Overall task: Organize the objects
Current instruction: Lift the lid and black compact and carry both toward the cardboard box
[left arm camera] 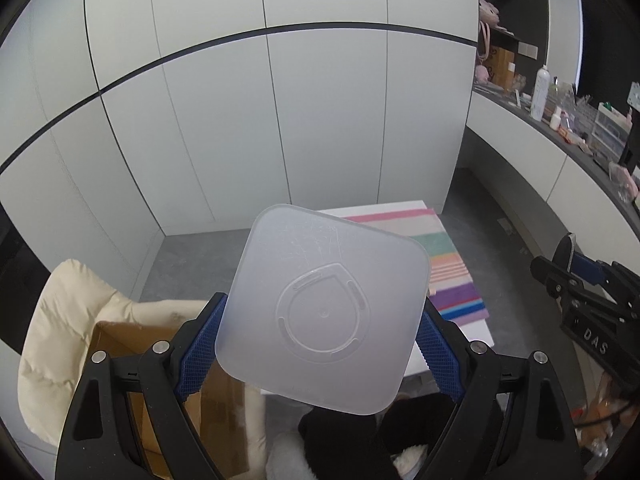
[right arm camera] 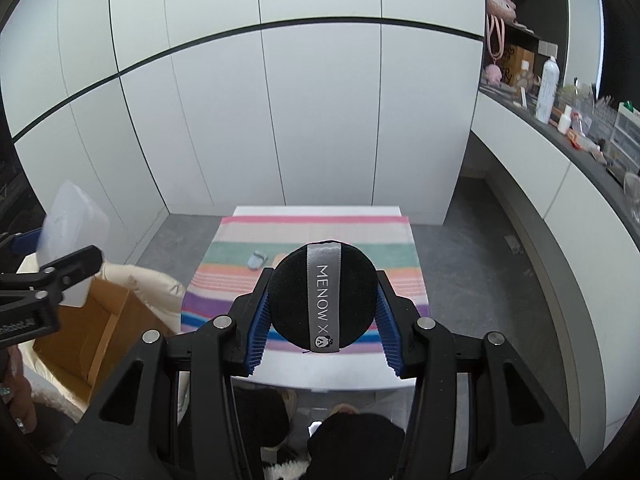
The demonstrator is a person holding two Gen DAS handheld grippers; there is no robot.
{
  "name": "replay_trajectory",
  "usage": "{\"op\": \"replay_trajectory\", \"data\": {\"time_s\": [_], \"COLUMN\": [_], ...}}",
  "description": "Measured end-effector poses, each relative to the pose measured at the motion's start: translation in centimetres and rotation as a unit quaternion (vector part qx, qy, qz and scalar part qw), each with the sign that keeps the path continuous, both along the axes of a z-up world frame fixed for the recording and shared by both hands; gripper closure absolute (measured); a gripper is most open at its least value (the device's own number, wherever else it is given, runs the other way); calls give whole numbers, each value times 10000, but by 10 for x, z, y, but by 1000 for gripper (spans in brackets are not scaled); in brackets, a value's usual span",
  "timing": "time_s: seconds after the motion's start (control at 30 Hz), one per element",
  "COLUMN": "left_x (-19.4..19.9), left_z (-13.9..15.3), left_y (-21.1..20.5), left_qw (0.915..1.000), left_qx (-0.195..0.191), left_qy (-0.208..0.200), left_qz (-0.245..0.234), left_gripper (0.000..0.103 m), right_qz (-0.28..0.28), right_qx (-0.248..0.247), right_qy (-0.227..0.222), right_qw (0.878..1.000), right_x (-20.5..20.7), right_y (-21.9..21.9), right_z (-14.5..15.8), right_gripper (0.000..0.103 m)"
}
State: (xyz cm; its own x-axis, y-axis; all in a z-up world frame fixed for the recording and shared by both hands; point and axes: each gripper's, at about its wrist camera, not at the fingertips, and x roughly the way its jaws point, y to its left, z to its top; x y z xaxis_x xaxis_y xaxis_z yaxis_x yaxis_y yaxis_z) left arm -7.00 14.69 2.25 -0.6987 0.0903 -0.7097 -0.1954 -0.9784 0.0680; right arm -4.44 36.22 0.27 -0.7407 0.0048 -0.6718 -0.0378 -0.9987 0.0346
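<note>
Left gripper (left arm camera: 322,344) clamped frosted square lid (left arm camera: 324,308) by opposite edges, frame centre. Right gripper (right arm camera: 322,304) squeezed black round puff (right arm camera: 324,300), silver band, above striped cloth (right arm camera: 320,236).

Risk, judged: slick lid could pivot or slip between pads if tilted.

Cardboard box (right arm camera: 96,328), lower left: open, contents unseen. Small pale item (right arm camera: 256,260) lay on cloth.

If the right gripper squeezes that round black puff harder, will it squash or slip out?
The black puff looks soft and spongy, so it would probably squash rather than crack. Its fuzzy surface likely grips the right gripper well. The satin ribbon looks slicker.
</note>
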Motion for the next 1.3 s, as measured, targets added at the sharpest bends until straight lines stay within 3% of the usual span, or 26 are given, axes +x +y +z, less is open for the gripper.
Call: {"op": "replay_trajectory", "data": {"time_s": [0.37,0.6,0.9,1.3], "left_x": [63,71,85,69], "left_z": [-33,-74,-97,-102], "left_y": [3,-7,-24,-71], "left_qw": [9997,9987,9973,9962], "left_qx": [-218,1,35,73], "left_qy": [87,-516,-734,-706], "left_qz": [-100,-58,61,501], "left_gripper": [14,14,14,14], "right_qz": [-34,-129,-21,-2], "right_qx": [-291,-176,-224,-118], "right_qy": [-315,-599,-943,-979], "right_qw": [9991,9980,9953,9951], "right_x": [46,72,100,89], "right_y": [19,18,9,-5], "right_z": [-37,-69,-93,-93], "right_gripper": [54,54,54,54]}}
